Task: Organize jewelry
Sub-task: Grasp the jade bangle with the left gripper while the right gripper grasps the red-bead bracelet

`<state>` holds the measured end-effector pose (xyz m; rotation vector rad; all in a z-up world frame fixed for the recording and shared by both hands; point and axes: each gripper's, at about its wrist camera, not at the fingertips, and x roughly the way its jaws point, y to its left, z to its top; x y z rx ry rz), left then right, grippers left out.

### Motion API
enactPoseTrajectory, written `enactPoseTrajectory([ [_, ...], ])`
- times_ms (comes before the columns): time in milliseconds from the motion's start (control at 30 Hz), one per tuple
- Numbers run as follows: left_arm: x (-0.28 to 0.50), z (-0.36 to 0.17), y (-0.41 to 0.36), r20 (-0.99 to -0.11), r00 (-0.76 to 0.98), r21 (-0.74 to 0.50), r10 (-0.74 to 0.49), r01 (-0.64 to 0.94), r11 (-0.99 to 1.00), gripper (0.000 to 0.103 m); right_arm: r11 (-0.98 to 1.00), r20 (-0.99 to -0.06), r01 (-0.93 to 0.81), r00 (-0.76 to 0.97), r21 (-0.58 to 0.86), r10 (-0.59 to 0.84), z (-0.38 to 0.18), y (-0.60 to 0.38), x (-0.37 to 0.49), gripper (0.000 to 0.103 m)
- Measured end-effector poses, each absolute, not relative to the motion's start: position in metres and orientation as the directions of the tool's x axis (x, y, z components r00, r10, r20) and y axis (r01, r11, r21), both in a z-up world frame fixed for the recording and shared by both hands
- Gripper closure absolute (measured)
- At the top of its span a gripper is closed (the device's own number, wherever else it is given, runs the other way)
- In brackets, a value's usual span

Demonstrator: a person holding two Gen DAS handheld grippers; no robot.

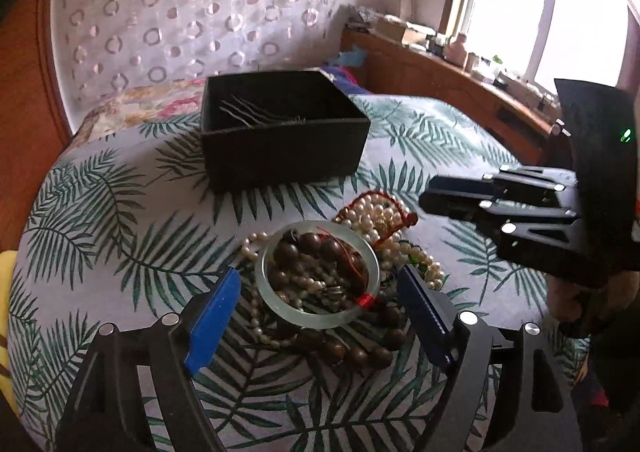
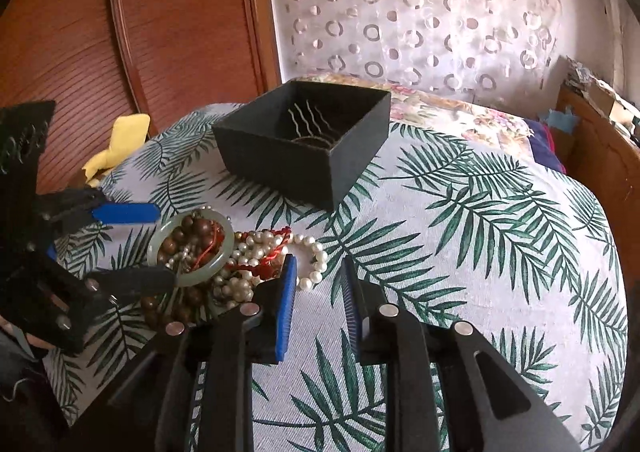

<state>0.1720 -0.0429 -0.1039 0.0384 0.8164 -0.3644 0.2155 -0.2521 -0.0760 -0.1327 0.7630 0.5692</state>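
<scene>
Left claw (image 1: 318,316) sits closest to its camera, jaws wide, straddling the pale green bangle (image 1: 318,274) without touching it that I can see; blue pads either side, nothing gripped. Bangle lies on top of the jewelry pile (image 1: 352,264) on the leaf-print bed cover (image 1: 100,220): brown wooden beads (image 1: 308,252) showing through and around the ring, pearl strands (image 1: 376,218) and red cord tangled behind it. Right claw (image 2: 318,304) is narrow but not closed, a gap between the pads, empty, hovering just right of the pile near a loop of pearls. Black box (image 1: 280,124) sits farther back on the bed, well apart from the pile, open top. Progress looks early: box holds only some wavy metal hairpins (image 2: 310,122), the whole heap is still outside. Left to do, as I judge: close on the bangle, carry it to the box, then the strands one by one. Right wrist view shows the box interior better, plus a yellow cloth (image 2: 116,144) at the bed edge by the wooden panel, unseen from the left. Left wrist view shows the window (image 1: 540,0) and cluttered wooden ledge (image 1: 460,64), and the brown beads spilling toward the camera.
</scene>
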Motion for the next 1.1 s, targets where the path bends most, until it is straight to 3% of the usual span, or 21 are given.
enactPoseTrajectory([
  [400,0.184,-0.115,-0.058,-0.782,0.564,-0.068,-0.265,0.345,0.936,0.025,0.842,-0.721,-0.524,0.534,0.127,0.441,-0.078,-0.26,0.218,0.078],
  [500,0.187,-0.115,-0.062,-0.784,0.567,-0.054,-0.251,0.341,0.939,0.027,0.835,-0.733,-0.538,0.522,0.114,0.437,-0.079,-0.257,0.217,0.078],
  [567,0.19,-0.114,-0.063,-0.785,0.574,-0.036,-0.235,0.336,0.941,0.035,0.831,-0.738,-0.545,0.514,0.111,0.436,-0.079,-0.255,0.217,0.078],
  [1100,0.188,-0.092,-0.048,-0.77,0.586,-0.057,-0.254,0.334,0.941,0.036,0.798,-0.749,-0.59,0.472,0.123,0.465,-0.067,-0.239,0.223,0.078],
])
